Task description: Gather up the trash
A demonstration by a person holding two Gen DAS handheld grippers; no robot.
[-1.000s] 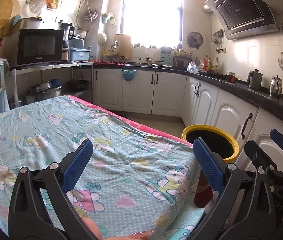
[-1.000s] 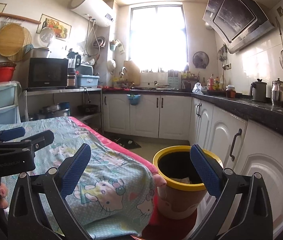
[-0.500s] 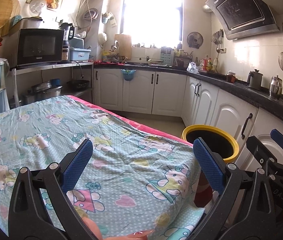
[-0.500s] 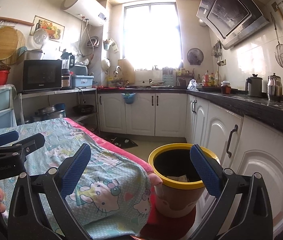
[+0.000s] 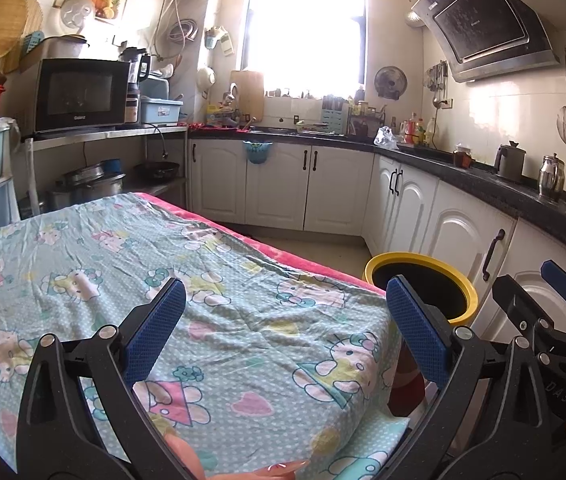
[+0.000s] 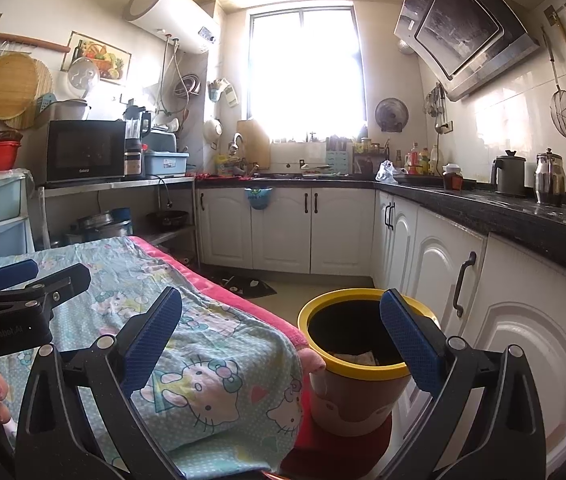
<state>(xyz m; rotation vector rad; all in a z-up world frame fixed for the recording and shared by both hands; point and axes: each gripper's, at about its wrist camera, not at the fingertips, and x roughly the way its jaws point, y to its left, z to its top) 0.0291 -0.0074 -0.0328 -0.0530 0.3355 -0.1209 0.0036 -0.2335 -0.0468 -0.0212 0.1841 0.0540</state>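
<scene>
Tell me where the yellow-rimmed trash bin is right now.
The trash bin stands on the floor between the cloth-covered table and the white cabinets, low centre-right in the right wrist view and at right in the left.

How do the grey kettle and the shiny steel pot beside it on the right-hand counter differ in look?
The grey kettle has a matte, dark grey body that looks squat and straight-sided; the steel pot is mirror-bright and reflects the room. The kettle stands nearer the window, while the steel pot stands nearer the camera. The kettle's lid carries a dark pointed knob; the steel pot's lid has a small rounded knob. Both stand upright with lids on, on the black countertop.
</scene>
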